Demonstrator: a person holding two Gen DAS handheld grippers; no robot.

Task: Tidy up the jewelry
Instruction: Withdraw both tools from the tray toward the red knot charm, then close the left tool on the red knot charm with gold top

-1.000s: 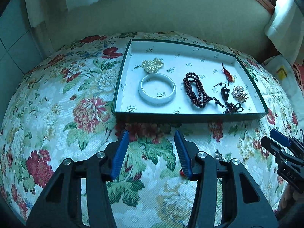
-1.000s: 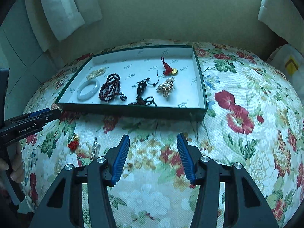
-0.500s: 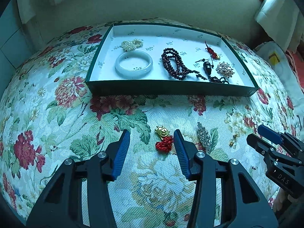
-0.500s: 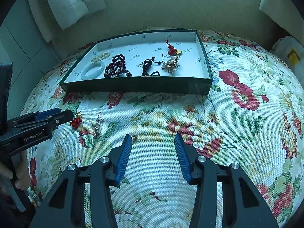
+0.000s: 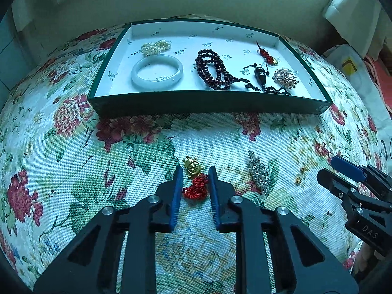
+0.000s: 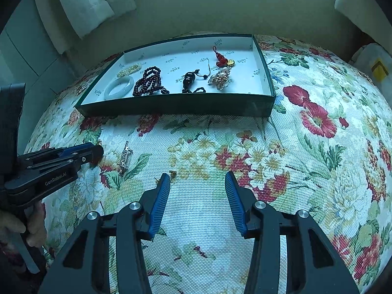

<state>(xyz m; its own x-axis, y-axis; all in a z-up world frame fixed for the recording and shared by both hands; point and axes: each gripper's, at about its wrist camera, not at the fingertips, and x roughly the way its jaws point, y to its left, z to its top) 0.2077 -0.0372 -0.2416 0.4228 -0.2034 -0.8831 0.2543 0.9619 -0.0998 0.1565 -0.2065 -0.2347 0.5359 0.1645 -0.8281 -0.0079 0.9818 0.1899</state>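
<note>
A red knot charm with a gold pendant point(image 5: 194, 180) lies on the floral cloth. My left gripper point(image 5: 195, 181) has closed around its red knot, the pads touching it on both sides. A silver rhinestone brooch point(image 5: 257, 170) lies just right of it and also shows in the right wrist view point(image 6: 125, 156). A small gold piece point(image 5: 298, 180) lies further right. The green tray point(image 5: 208, 104) holds a pearl piece, a jade bangle point(image 5: 156, 71), dark beads point(image 5: 215, 72), a black pendant, a red knot and a gold brooch. My right gripper point(image 6: 197, 183) is open and empty over the cloth.
The floral-covered table point(image 6: 294, 161) curves away at all edges. The tray's near wall point(image 6: 176, 104) stands between the grippers and the jewelry inside. A curtain point(image 6: 93, 2) and a wall stand behind. A white bag point(image 5: 348, 66) lies at the far right.
My left gripper has moved forward and narrowed its fingers onto the red knot charm. The right gripper has moved slightly closer to the cloth and stays open.
</note>
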